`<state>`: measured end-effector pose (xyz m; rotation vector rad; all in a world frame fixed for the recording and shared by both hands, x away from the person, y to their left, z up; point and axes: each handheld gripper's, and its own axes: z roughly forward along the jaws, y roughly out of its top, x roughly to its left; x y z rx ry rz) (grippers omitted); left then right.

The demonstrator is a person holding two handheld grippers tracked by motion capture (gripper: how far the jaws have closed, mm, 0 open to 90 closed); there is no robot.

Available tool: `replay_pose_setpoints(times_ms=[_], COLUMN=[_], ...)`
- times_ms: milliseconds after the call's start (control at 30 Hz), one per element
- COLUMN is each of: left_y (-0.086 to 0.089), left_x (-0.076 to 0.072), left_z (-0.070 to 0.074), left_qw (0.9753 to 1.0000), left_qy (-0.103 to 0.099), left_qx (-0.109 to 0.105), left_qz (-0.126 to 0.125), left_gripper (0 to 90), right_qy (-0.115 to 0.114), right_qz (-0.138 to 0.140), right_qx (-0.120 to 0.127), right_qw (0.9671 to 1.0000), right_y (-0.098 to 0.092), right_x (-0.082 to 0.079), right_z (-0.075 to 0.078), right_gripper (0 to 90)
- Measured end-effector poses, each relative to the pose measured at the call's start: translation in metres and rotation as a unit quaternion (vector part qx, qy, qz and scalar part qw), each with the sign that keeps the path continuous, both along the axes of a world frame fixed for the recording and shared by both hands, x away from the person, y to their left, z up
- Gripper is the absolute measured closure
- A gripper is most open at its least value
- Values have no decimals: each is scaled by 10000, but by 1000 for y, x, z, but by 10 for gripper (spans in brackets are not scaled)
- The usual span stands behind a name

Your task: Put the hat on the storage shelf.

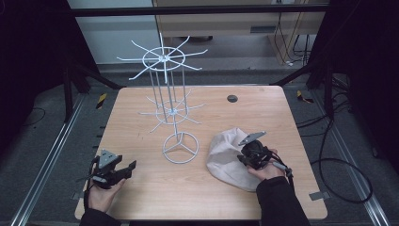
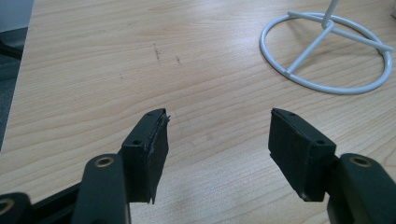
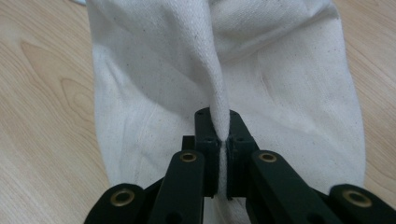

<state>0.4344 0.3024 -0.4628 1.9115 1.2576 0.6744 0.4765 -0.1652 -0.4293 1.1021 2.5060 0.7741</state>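
Cloth bag (image 3: 196, 70) lies right of the white wire stand (image 1: 180, 147), a ridge pinched in the closed right gripper (image 3: 223, 140). Left gripper (image 2: 217, 140) gapes empty left of the stand. Such a thin pinch could slip on lifting, I judge.

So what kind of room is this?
Probably a lab or test workshop: a wooden table inside a dark metal frame, loose cables on the floor, and a person's hand-held right gripper pinching a cloth.

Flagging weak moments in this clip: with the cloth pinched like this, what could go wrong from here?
1. The right gripper pinches only a thin ridge of the white cloth; lifting could let it slip free.
2. The wire rack stands close beside the cloth, so dragged fabric may snag its hooks or tip it.
3. The left gripper is open over bare table, giving no support.
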Motion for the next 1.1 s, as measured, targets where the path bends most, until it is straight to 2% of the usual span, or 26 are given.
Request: replay_pose_setpoints(times_ms=[100,300,567,800,1033,1100], left_y=[0,-2,-3,-2,-1,-1], left_x=[1,0,2,3,3,3], left_z=[-1,-2,-5,-6,-6,-6], left_qw=[10000,10000,9999,9999,9999,9999], left_qy=[10,51,108,125,129,130], left_qx=[-16,25,66,47,37,35], left_qz=[15,-23,-48,-31,-20,-17], left_gripper=[376,377,379,380,380,380], right_qy=[-104,-263,-342,-470,-680,-774], right_qz=[-18,-30,-33,-70,-142,-197], right_qx=[164,307,296,443,722,862], right_qw=[9998,9992,9990,9979,9950,9931], right_y=[-4,-10,-14,-18,-26,-29], right_x=[-3,-8,-10,-14,-20,-22], right_z=[-1,2,6,15,24,28], right_gripper=[873,874,875,876,878,878])
